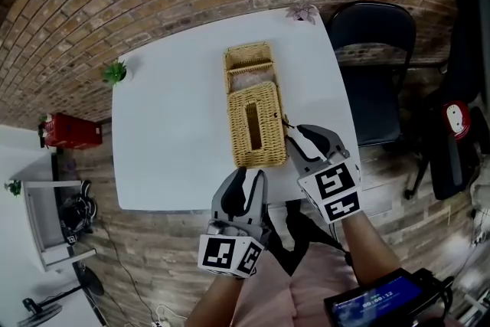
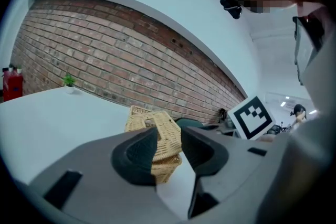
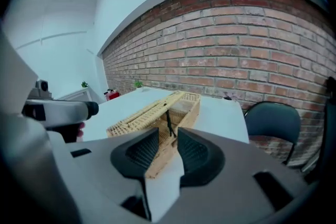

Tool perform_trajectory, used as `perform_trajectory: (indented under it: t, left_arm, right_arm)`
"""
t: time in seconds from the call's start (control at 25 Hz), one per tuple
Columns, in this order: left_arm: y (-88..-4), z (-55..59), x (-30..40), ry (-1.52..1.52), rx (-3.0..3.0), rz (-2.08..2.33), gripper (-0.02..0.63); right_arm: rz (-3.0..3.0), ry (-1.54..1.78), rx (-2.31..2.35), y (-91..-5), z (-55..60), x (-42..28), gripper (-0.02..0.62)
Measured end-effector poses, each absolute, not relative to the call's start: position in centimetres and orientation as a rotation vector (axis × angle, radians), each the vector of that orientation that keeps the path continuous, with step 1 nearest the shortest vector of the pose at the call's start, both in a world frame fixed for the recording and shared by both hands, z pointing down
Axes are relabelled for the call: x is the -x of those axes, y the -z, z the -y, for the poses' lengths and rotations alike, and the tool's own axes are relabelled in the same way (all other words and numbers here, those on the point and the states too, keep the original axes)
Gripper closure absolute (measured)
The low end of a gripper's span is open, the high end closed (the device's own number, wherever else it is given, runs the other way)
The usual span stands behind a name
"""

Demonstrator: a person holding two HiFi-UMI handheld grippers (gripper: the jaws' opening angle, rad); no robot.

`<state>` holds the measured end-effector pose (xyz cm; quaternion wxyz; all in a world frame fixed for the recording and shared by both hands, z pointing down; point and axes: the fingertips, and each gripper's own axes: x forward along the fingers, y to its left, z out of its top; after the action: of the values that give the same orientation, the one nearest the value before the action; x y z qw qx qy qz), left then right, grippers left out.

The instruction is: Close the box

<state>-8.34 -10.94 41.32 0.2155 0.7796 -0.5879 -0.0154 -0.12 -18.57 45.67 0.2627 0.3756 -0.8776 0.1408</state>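
A long wicker box [image 1: 256, 126] lies on the white table [image 1: 168, 126]. Its slotted lid [image 3: 139, 113] stands tilted up over the near part, and the far part [image 1: 249, 65] shows open. My right gripper [image 1: 295, 132] is at the box's near right corner, jaws open, with the wicker corner [image 3: 157, 157] showing in the gap of the right gripper [image 3: 168, 147]. My left gripper [image 1: 249, 174] hovers at the table's front edge just short of the box, open and empty. Beyond the left gripper [image 2: 169, 144], the box [image 2: 157, 136] is seen through its jaws.
A dark chair [image 1: 371, 73] stands right of the table. A small green plant [image 1: 115, 73] sits at the table's far left corner and a pale one [image 1: 304, 11] at the far right. A red object [image 1: 69, 132] stands on the floor, left. Brick wall behind.
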Motion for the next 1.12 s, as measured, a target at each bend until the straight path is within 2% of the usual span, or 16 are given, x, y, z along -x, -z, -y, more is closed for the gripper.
perform_trajectory:
  t: [0.48,0.8,0.96,1.12]
  left_arm:
    - [-39.7,12.6,9.8,0.105,-2.173,1.679,0.457]
    - [-30.7,14.4,10.7,0.253,-2.265,1.764,0.463]
    - [-25.9,15.7,11.6,0.26,-2.298,1.879,0.507]
    - [-22.0,16.1,11.3,0.258,-2.351,1.978,0.584]
  right_arm:
    - [2.39,-0.316,-1.108,-43.3,20.0,-1.0,0.48]
    - [2.584,-0.179,-1.17,-34.5,19.4,-0.6,0.486]
    - [2.683,-0.041,-1.214,-28.9,19.7,-0.1,0.521]
    - [2.737,0.083,-1.286,-23.9,19.8,-0.7,0.584]
